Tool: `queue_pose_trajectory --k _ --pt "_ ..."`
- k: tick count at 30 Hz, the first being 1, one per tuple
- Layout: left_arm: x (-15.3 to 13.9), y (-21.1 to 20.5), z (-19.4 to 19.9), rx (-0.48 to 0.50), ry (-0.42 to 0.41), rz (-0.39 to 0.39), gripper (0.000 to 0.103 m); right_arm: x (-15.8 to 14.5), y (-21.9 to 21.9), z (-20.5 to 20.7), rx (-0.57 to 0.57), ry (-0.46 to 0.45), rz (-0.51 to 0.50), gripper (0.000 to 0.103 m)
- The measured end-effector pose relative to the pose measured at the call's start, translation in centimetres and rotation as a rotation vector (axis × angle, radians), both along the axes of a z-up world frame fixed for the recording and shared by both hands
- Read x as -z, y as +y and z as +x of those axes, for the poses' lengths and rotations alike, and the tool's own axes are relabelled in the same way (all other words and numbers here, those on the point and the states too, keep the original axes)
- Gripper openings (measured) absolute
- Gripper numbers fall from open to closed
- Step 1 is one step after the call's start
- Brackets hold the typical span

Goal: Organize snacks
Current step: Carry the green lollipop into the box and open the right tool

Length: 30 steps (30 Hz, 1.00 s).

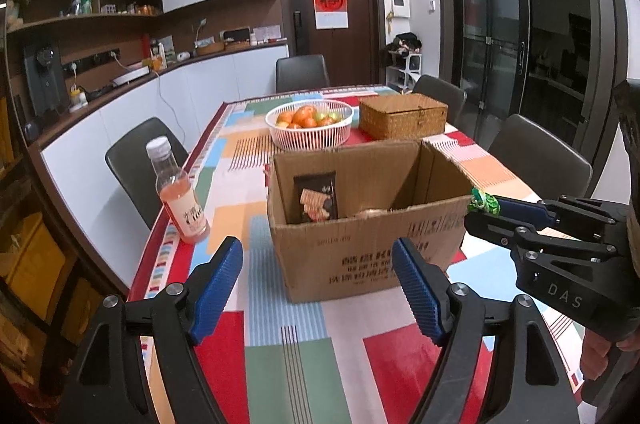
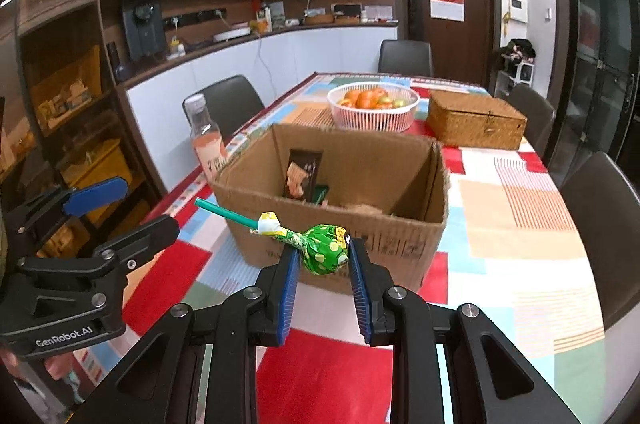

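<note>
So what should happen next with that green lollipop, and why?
Probably carry it forward over the open cardboard box and let go. The right gripper holds the lollipop just short of the box's near wall, and a snack packet already sits inside.

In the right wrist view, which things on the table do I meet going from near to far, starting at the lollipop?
lollipop → cardboard box → fruit basket

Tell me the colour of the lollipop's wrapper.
Green with lighter yellow-green spots; the lollipop shows best in the right wrist view.
</note>
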<state>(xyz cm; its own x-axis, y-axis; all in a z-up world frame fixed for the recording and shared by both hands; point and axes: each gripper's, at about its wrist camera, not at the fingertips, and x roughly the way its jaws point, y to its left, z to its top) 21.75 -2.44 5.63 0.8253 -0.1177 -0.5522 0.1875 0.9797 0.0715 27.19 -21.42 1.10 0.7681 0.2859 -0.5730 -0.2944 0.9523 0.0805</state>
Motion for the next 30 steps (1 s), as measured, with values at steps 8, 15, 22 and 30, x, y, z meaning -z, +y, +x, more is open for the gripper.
queue_pose_trajectory --k 8,15,22,30 --pt "-1.5 -0.1 0.5 -0.017 -0.058 0.013 0.079 -1.6 -0.5 0.6 0.028 -0.053 0.010 0.027" --pt "-2.0 -0.2 1.9 -0.022 -0.072 0.013 0.081 -2.4 -0.9 2.0 0.045 -0.073 0.006 0.027" --pt "-1.2 -0.3 4.4 -0.025 -0.037 0.011 0.081 -2.1 -1.2 4.4 0.071 -0.055 -0.015 0.027" --pt "-0.2 -0.3 7.5 -0.044 0.004 0.023 0.081 -1.7 -1.4 8.0 0.104 -0.024 -0.052 0.027"
